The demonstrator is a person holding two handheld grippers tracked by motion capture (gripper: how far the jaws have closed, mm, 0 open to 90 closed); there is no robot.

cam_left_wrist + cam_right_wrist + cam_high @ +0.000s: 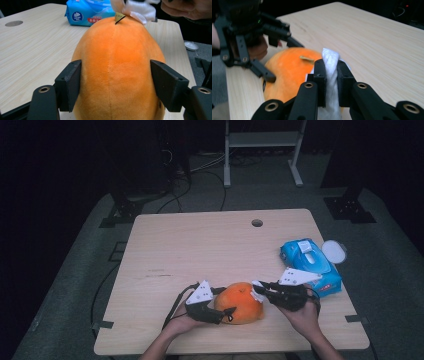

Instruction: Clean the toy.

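Reaching in from the bottom of the frame, the left gripper (pixel 220 312) hugs the orange plush toy (pixel 241 302); the right gripper (pixel 260 291) pinches a white wipe (pixel 331 75) against it.

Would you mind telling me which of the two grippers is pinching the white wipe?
The right gripper: its jaws are shut on the white wet wipe, while the left gripper straddles the orange plush toy.

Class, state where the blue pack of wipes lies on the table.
In the high view, the blue pack of wipes lies near the table's right edge, just beyond the right gripper.
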